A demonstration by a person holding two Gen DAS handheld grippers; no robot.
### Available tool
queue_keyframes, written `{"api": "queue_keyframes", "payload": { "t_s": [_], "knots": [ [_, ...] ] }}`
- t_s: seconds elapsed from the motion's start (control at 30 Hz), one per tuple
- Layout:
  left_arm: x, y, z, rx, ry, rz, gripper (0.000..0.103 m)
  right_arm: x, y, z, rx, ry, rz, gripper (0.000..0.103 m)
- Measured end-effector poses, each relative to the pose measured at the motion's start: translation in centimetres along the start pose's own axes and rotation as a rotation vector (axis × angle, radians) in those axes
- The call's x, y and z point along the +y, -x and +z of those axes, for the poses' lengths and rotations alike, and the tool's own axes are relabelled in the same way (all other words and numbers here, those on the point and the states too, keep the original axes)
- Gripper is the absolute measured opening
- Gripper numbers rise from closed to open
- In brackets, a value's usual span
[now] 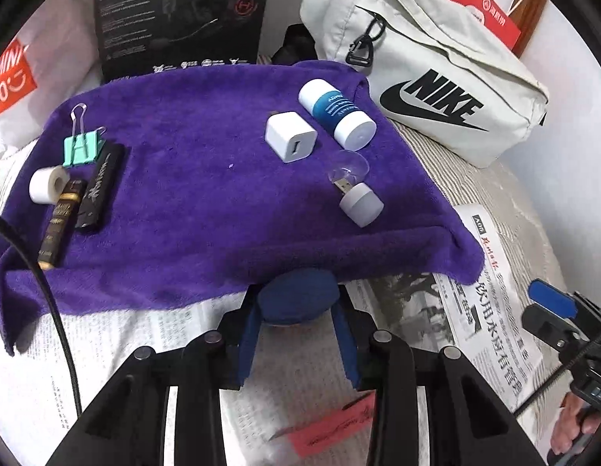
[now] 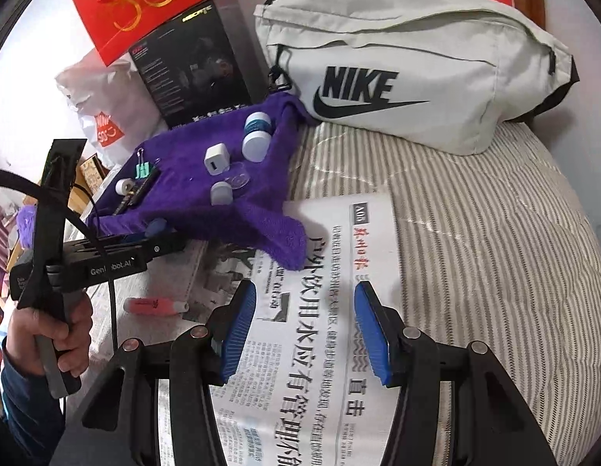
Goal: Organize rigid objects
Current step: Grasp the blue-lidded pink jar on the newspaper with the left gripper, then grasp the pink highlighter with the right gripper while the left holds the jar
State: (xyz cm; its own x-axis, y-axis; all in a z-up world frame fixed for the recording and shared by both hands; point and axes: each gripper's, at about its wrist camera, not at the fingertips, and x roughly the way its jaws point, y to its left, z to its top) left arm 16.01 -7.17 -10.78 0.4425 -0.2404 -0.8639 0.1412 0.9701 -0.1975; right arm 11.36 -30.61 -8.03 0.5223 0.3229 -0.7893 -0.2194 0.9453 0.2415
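Towel (image 1: 207, 209), purple and spread just ahead of both sets of fingers, carries the sorted pieces: bottle (image 1: 337, 118), charger (image 1: 290, 138), binder clip (image 1: 81, 147). Left gripper (image 1: 298, 314) clamps a dark blue round object (image 1: 298, 301) at the towel's near edge; judging by this, placing it on the cloth comes next. Right gripper (image 2: 304, 330) hangs parted and empty over newspaper (image 2: 323, 349).
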Motion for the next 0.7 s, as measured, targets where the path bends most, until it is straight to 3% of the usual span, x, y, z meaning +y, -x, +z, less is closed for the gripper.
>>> {"api": "queue_keyframes", "payload": {
  "t_s": [0.23,0.47,0.7],
  "knots": [
    [2.9,2.3,-1.5,-0.015,-0.013,0.020,0.034,2.7,-0.8,0.1,0.012,0.065,0.055,0.053],
    [7.4,3.5,-2.9,-0.021,0.054,0.045,0.034,7.5,-3.3,-0.6,0.075,0.212,0.146,0.053],
    [8.9,4.5,-3.6,-0.036,0.062,0.048,0.034,11.1,-5.0,-1.4,0.100,0.377,0.171,0.058]
  ]
}}
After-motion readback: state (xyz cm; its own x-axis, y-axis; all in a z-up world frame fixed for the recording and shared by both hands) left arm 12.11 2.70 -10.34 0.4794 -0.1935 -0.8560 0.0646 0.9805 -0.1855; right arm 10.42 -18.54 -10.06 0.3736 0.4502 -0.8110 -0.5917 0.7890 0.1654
